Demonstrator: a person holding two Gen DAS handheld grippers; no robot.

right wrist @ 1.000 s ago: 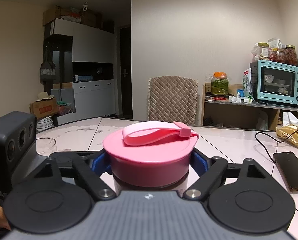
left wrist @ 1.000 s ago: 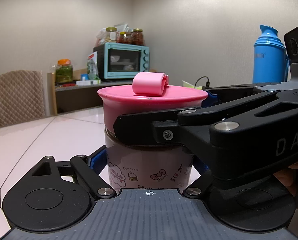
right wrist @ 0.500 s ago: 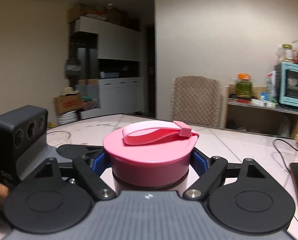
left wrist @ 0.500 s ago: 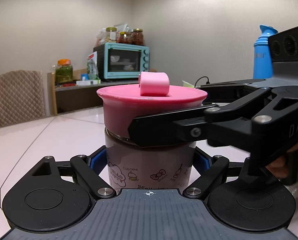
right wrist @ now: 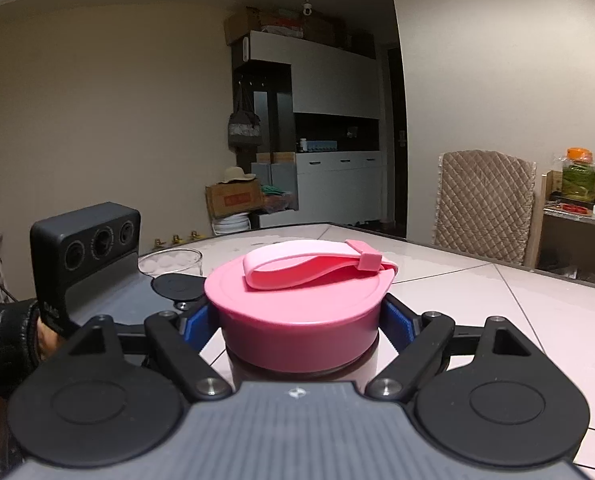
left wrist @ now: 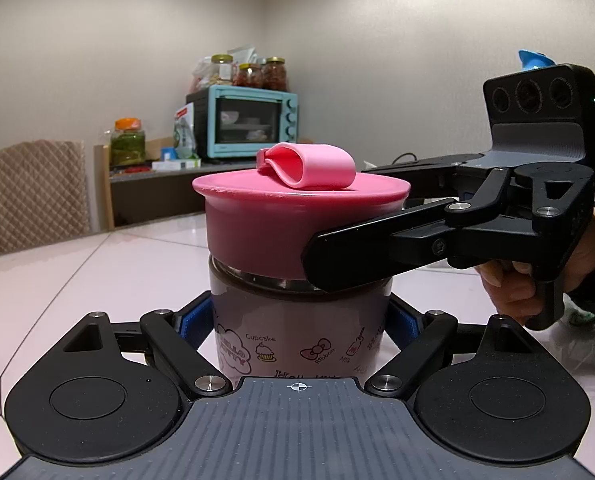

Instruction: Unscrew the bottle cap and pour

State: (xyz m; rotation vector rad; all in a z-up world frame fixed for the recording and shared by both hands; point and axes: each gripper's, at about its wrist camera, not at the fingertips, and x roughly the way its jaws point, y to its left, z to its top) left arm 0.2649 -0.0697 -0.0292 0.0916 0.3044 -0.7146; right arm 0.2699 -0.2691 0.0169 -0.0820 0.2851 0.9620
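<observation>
Right gripper [right wrist: 301, 322], fingers pinching the pink cap [right wrist: 297, 300], has swung around the bottle [left wrist: 301, 332], which the left gripper's [left wrist: 299, 320] fingers clamp upright on the tabletop [left wrist: 97, 264]: cap likely loosening.

Blue flask [left wrist: 533, 60] mostly behind right claw [left wrist: 349, 256]

The left gripper [left wrist: 297, 320] sits nearly level, its jaws clamped on the bottle [left wrist: 297, 332] body. The right gripper [right wrist: 297, 320] comes in from the side, jaws closed around the pink cap [right wrist: 297, 312]. A hand [left wrist: 513, 280] grips its handle.
</observation>
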